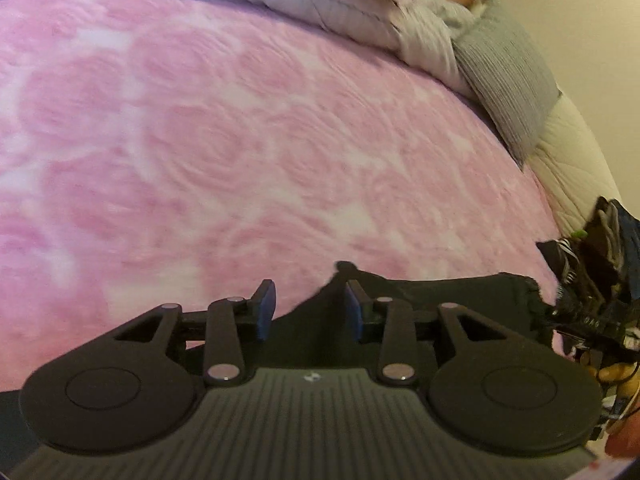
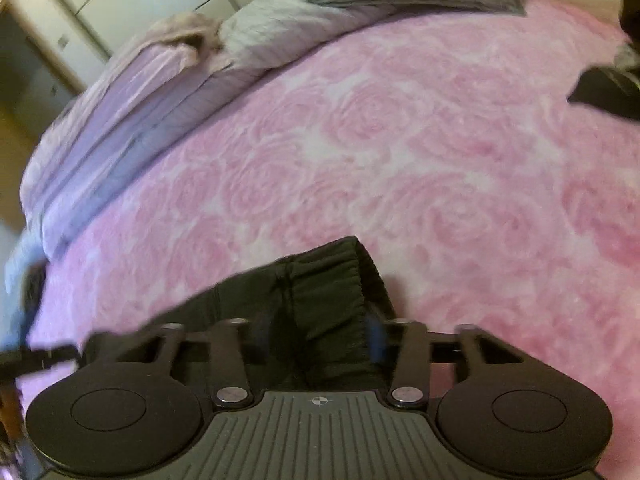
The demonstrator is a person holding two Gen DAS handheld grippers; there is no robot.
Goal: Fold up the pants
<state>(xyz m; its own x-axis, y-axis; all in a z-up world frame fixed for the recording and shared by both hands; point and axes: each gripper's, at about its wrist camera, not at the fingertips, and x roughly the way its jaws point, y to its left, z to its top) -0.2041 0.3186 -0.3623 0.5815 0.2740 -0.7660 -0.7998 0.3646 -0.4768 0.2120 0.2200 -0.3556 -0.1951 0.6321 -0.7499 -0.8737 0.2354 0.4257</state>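
Note:
Black pants (image 1: 440, 292) lie on the pink rose-patterned blanket (image 1: 240, 140), along the lower right of the left wrist view. My left gripper (image 1: 310, 312) is open over their near edge, and a peak of black cloth rises by the right blue pad (image 1: 354, 312). In the right wrist view the gathered elastic waistband of the pants (image 2: 324, 276) lies between the fingers of my right gripper (image 2: 320, 334), which is wide open. Whether the pads touch the cloth I cannot tell. The rest of the pants is hidden under the gripper bodies.
A grey ribbed pillow (image 1: 508, 76) and a folded lilac duvet (image 2: 132, 108) lie along the far edges of the bed. A pile of dark clothes (image 1: 592, 248) sits at the right edge. A hand (image 1: 616, 372) holds the other gripper there. Another dark garment (image 2: 608, 92) lies at the far right.

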